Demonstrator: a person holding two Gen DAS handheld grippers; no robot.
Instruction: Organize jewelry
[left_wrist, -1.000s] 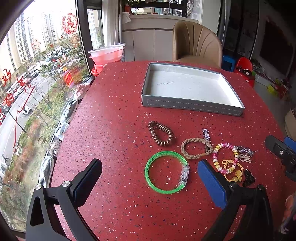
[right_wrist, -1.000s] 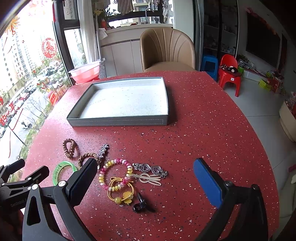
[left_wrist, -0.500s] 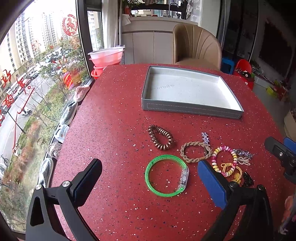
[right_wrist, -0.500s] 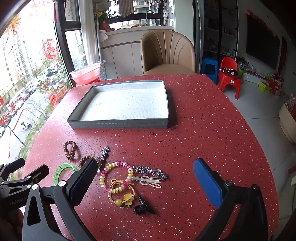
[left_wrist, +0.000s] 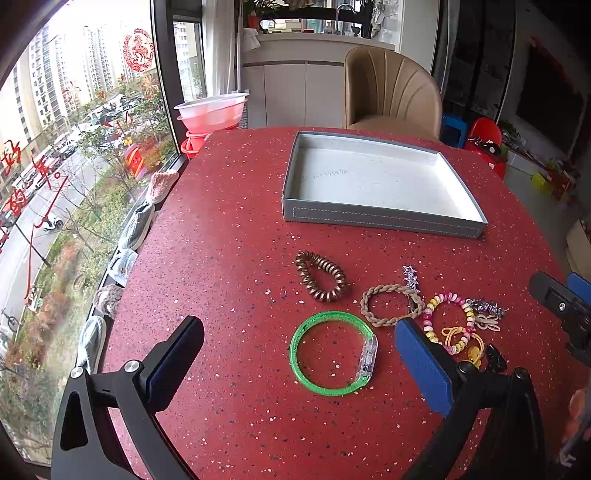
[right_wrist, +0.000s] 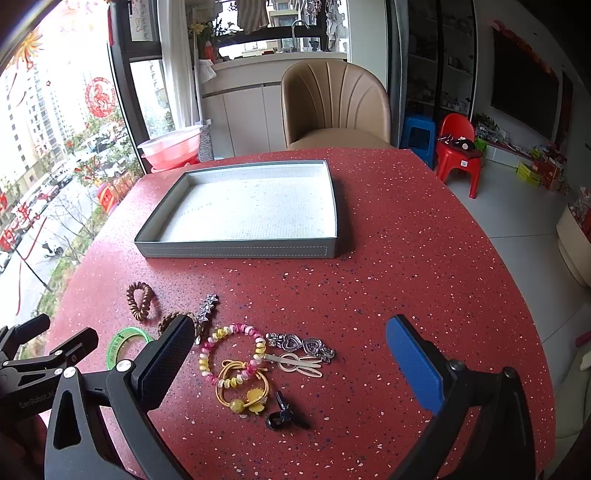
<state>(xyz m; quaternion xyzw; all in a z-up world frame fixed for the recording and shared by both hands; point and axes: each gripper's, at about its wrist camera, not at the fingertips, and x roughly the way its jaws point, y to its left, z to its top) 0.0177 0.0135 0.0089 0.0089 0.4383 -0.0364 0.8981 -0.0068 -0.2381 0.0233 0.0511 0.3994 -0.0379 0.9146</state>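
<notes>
Left gripper (left_wrist: 299, 356) jaws spread wide, holding nothing, above red table (left_wrist: 229, 236). Right gripper (right_wrist: 291, 352) likewise wide, empty. Grey tray (right_wrist: 236, 251) is landmark: all jewelry on table near side of tray, well apart from it. Brown coil tie (left_wrist: 320, 281) closest to tray; green bangle (left_wrist: 332, 358) nearer camera; braided bracelet (left_wrist: 391, 304), beaded bracelet (right_wrist: 232, 350), silver heart clip (right_wrist: 299, 345) beside.

One tray (right_wrist: 236, 251), three bracelets (left_wrist: 332, 358), two hair ties (left_wrist: 321, 280), three clips (right_wrist: 299, 345)
</notes>
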